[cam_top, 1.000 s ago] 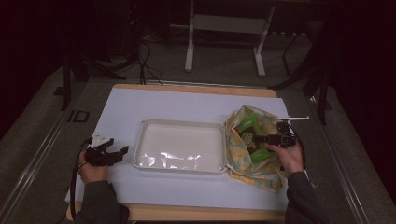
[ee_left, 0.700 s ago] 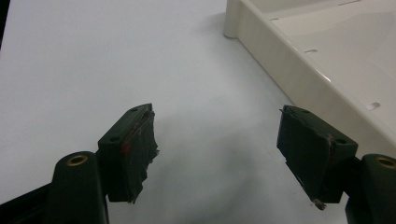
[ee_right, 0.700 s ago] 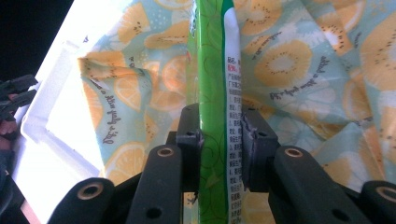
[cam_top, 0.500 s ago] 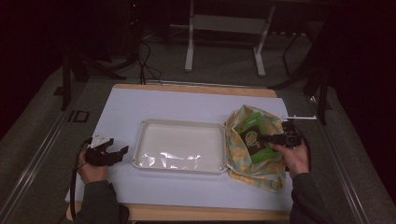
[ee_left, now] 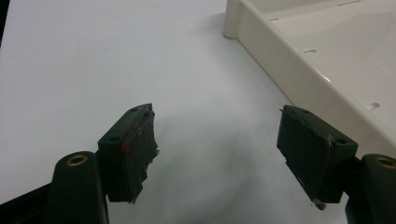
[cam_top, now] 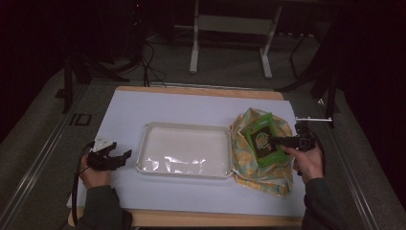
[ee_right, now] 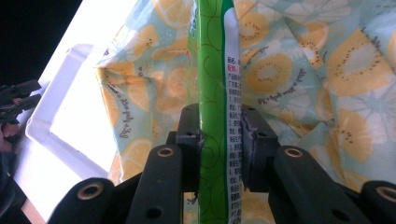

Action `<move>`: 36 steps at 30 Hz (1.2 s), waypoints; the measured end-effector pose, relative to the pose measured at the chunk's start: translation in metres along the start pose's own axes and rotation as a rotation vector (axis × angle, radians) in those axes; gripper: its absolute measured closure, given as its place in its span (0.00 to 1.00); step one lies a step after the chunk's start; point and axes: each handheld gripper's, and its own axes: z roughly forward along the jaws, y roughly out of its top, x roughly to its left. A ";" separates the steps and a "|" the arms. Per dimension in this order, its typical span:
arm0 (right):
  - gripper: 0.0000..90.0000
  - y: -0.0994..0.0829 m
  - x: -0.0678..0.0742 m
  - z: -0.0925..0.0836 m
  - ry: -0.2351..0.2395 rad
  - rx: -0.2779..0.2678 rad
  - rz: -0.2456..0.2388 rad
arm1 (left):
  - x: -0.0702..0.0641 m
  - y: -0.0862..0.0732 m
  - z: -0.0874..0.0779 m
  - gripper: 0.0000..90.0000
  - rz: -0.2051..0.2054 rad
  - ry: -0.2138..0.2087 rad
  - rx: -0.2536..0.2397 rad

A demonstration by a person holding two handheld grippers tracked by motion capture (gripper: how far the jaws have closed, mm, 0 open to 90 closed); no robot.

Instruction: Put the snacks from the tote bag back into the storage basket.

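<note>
The green packet (ee_right: 215, 116) stands on edge between the jaws of my right hand-held gripper (ee_right: 220, 126), pinched from both sides across its thin edge, with small printed text running down its white strip. From the high view the same green packet (cam_top: 264, 139) sits at the right end of the bench, over the fruit-print cloth bag (cam_top: 261, 163), and my right hand-held gripper (cam_top: 280, 140) reaches it from the right. The bag lies crumpled with its left edge touching the right rim of the cream tray (cam_top: 143, 143), which sits in the middle of the white bench cover (cam_top: 191, 105). My left hand-held gripper (cam_top: 115, 157) rests on the cover just left of the tray, its jaws spread wide with nothing between them, the tray wall (ee_left: 289, 70) just beside its right jaw.
</note>
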 end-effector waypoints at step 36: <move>0.80 0.007 0.012 -0.033 0.005 -0.022 -0.042 | 0.000 0.000 0.000 0.31 -0.001 -0.002 -0.002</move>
